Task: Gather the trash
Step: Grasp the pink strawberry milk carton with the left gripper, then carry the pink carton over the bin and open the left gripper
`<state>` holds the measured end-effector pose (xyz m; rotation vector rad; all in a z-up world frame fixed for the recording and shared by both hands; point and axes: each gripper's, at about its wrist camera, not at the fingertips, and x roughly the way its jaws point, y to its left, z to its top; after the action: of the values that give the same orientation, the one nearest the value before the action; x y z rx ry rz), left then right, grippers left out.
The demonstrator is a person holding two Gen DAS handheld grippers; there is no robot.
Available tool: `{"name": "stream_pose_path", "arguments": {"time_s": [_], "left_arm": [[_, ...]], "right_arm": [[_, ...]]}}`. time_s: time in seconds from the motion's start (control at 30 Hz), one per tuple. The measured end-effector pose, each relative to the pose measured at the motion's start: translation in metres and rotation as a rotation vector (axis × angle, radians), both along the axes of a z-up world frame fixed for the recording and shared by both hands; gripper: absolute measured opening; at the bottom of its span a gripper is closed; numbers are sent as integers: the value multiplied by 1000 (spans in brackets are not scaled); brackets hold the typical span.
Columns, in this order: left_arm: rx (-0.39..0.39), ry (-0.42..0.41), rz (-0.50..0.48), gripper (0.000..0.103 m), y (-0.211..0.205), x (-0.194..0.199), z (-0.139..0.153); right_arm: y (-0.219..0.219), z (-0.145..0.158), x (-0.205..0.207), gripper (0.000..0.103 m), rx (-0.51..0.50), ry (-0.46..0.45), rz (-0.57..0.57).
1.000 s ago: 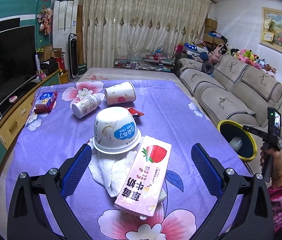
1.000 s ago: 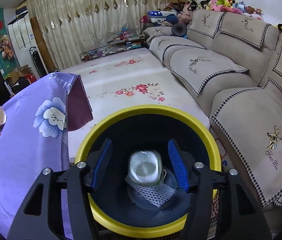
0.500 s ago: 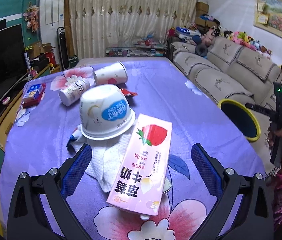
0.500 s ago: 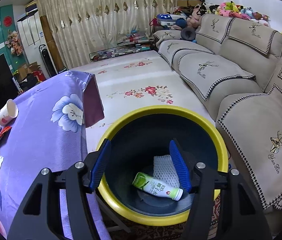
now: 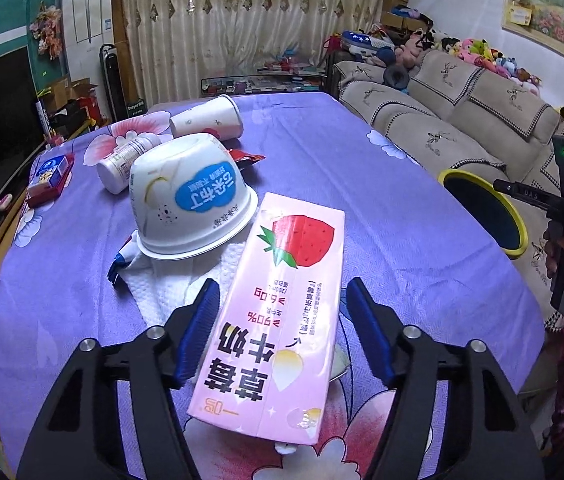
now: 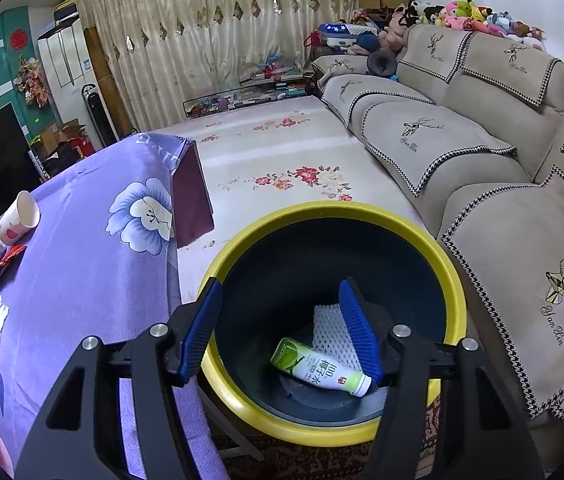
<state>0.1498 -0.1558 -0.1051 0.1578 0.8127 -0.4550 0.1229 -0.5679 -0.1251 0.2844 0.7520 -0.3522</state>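
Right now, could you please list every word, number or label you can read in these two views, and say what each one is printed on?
"草莓牛奶", upside down: pink milk carton.
"200mL", "6.0g": same carton; the rest of its small print is too fine to read.
"100" and "椰子水": green and white bottle in the yellow-rimmed bin.
"D.A.S": right gripper's black bar.
White upturned bowl's blue label: characters too blurred.
White pill bottle: unreadable.

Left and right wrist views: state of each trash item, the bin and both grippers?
Left gripper: jaws just closing around carton, gaps remain.
Strawberry milk carton: lying flat.
White bowl: upside down.
Paper cup: tipped over.
Pill bottle: on its side.
Right gripper: open, empty.
Bin: open.
Green bottle: lying inside.
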Motion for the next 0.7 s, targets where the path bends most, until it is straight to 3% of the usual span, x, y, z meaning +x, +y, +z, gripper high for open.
{"name": "stream_pose_path", "arguments": {"time_s": [0.33,0.7], "left_arm": [[37,-16,-10,51,-6,-4,6],[10,-83,-107,51,-36,-23,48]], "right_arm": [[1,-1,-2,58,9,-8,3],[1,8,-22,58,32,-50,9]]}}
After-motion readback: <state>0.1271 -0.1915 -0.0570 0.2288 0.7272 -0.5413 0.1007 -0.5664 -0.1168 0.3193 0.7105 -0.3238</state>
